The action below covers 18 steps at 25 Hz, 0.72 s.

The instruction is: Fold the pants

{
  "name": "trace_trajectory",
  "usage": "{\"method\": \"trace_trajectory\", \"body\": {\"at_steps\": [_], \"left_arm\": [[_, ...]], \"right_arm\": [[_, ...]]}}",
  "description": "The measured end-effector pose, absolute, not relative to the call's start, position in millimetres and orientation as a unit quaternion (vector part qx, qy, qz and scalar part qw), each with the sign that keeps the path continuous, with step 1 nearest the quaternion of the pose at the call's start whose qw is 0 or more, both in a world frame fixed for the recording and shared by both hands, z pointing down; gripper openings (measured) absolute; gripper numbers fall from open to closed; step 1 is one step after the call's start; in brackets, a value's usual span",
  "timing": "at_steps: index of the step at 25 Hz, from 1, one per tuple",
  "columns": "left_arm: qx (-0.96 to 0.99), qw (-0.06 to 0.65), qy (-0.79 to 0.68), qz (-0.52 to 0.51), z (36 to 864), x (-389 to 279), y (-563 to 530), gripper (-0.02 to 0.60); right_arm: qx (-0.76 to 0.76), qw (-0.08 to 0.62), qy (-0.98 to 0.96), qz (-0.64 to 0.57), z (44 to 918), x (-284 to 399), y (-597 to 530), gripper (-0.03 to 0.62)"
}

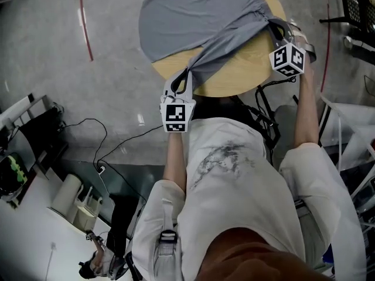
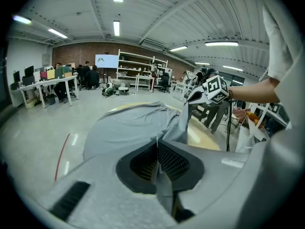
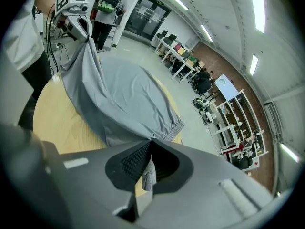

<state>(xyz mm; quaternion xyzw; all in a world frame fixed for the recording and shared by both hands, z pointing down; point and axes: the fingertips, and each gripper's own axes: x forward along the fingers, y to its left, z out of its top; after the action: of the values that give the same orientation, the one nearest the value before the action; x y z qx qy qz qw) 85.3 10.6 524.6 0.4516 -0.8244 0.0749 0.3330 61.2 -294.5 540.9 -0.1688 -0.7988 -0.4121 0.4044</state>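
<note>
Grey pants (image 1: 193,16) lie spread over a round wooden table (image 1: 246,69), their far part hanging over the table's far edge. My left gripper (image 1: 183,78) is shut on a bunched corner of the pants at the table's near left rim. My right gripper (image 1: 280,33) is shut on the elastic waistband end at the near right. The cloth is stretched in a taut band between the two. In the left gripper view, grey fabric (image 2: 159,156) is pinched between the jaws. In the right gripper view, the waistband (image 3: 157,130) runs into the closed jaws.
The person stands close against the table's near edge. Cables (image 1: 111,139) trail on the floor at the left, beside a white bench with clutter (image 1: 64,204). A black stand (image 1: 266,107) is under the table. Desks, shelves and people fill the room's far side (image 2: 71,78).
</note>
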Motion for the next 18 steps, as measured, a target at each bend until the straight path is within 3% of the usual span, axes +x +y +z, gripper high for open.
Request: {"method": "trace_trajectory", "body": {"at_steps": [18], "left_arm": [[0.412,0.338,-0.841,0.095,510,-7,38,0.017]], "right_arm": [[-0.166,0.381,-0.815,-0.404,536,-24,-295,0.015]]}}
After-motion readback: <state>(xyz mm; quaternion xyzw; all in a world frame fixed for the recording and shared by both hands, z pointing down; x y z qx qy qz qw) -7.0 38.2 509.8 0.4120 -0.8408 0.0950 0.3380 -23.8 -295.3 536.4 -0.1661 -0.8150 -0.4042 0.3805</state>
